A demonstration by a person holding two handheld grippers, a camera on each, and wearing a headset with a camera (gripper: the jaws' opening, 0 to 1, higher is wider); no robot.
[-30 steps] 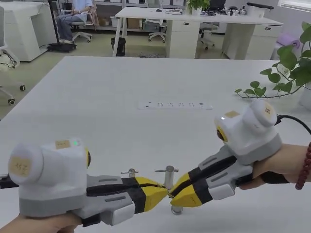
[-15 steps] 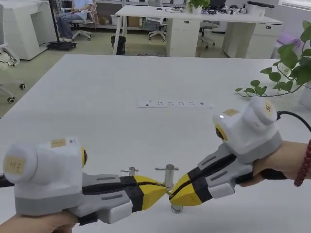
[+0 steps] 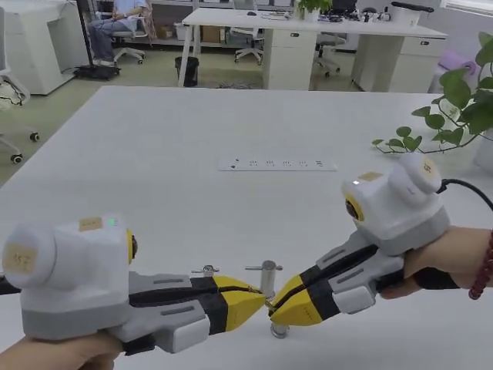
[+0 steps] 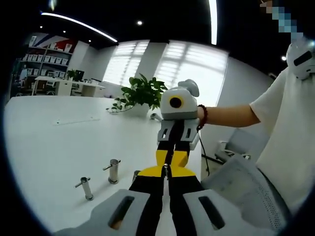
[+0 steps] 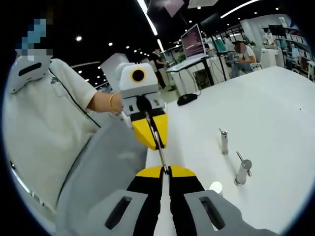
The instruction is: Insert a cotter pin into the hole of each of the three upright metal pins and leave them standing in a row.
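Note:
Three upright metal pins stand near the table's front edge. The left pin (image 3: 206,273) and the middle pin (image 3: 267,277) each carry a cross piece near the top. The third pin (image 3: 280,331) is mostly hidden below the jaws. My left gripper (image 3: 264,302) and right gripper (image 3: 272,307) meet tip to tip just in front of the middle pin. A thin cotter pin (image 5: 163,158) spans between the two shut tips. In the right gripper view the pins (image 5: 224,141) (image 5: 242,170) stand to the right of my right gripper (image 5: 166,170). In the left gripper view the pins (image 4: 86,188) (image 4: 114,170) stand left of my left gripper (image 4: 166,169).
A white power strip (image 3: 277,164) lies flat at mid table (image 3: 154,154). A leafy plant (image 3: 462,108) reaches in from the right edge. Desks, chairs and a seated person are beyond the table's far edge.
Both grippers stay tip to tip at the middle pin, and the left one sits slightly lower in the picture. The pins have not moved.

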